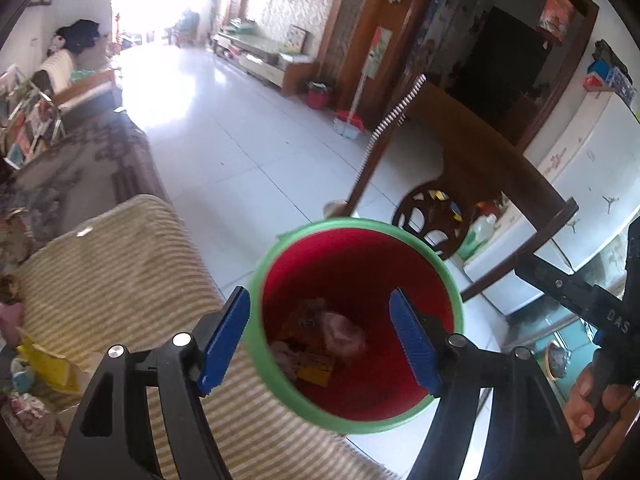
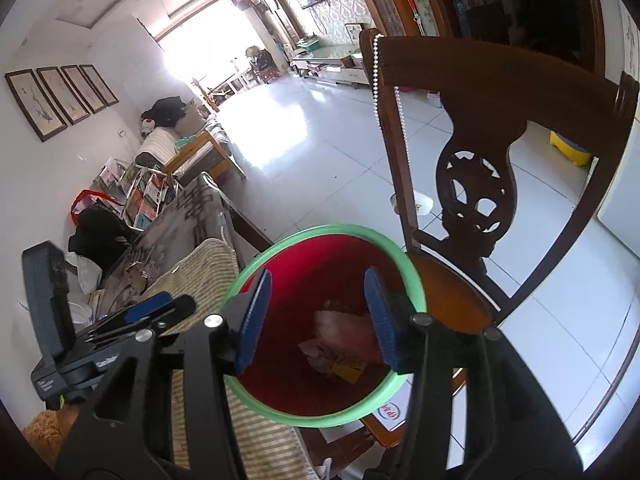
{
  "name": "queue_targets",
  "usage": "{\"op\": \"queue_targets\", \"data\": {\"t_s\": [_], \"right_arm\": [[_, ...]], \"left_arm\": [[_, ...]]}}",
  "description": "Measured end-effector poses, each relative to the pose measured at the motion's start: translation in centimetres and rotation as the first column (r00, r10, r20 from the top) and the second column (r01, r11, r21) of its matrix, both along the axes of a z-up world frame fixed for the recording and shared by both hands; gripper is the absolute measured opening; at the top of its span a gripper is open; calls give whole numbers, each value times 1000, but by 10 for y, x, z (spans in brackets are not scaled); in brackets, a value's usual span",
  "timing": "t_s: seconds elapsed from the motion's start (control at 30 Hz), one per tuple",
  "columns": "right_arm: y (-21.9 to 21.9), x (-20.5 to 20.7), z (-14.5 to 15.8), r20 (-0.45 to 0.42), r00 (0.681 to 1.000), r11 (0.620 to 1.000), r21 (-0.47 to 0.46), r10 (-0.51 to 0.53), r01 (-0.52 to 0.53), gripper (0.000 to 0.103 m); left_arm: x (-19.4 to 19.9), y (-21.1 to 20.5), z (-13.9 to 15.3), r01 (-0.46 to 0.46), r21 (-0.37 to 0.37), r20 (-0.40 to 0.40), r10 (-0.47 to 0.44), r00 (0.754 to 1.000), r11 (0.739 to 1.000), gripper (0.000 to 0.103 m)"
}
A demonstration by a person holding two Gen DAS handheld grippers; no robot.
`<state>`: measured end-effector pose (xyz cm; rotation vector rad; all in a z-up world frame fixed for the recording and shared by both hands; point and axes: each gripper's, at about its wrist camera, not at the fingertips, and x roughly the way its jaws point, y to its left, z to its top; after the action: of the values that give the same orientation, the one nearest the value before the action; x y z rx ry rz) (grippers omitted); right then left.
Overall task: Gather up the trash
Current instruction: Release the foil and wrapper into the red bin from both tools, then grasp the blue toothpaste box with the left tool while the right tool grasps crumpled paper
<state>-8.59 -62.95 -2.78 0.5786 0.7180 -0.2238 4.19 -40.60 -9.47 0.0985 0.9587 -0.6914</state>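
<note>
Both tongs hang over the mouth of the same red bin (image 1: 356, 320), the one with the pale green rim, and both look straight down into it. The left gripper (image 1: 320, 340) has its blue pads (image 1: 224, 340) spread wide with nothing between them; one pad sits outside the green rim on the sofa side, the other lies over the red inside. The right gripper (image 2: 320, 316) is parted in the same way and carries nothing, one pad over the near rim and the other over the far side of the bin (image 2: 320, 328). Below the fingers of both, at the bottom of the bin, lies the trash (image 1: 320, 340): a crumpled pinkish wad, some pale scraps and a flat yellow piece, all bunched together against the red floor (image 2: 340, 348). To the left of the tongs the bin's rim touches or overlaps a striped beige cover (image 1: 112, 272) on the sofa; more litter, a yellow wrapper (image 1: 48, 364) among it, lies on the far left edge beyond the left gripper. To the right of the tongs stands a dark wooden chair (image 2: 472, 184) with a carved back, its seat just beside the bin. White floor tiles (image 1: 240, 152) stretch ahead of both grippers.
</note>
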Motion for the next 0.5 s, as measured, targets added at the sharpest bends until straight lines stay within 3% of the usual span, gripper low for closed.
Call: {"op": "queue_targets", "data": {"t_s": [0.27, 0.4, 0.5], "right_arm": [[52, 36, 1, 9, 991, 991, 16, 132, -132, 61], [104, 64, -6, -12, 966, 966, 27, 257, -257, 61], [143, 78, -9, -22, 946, 946, 30, 322, -321, 61]], "left_arm": [[-1, 86, 12, -184, 22, 42, 183, 982, 983, 73], [1, 155, 15, -335, 8, 34, 335, 942, 942, 73], [3, 213, 15, -417, 39, 63, 414, 908, 908, 74]]}}
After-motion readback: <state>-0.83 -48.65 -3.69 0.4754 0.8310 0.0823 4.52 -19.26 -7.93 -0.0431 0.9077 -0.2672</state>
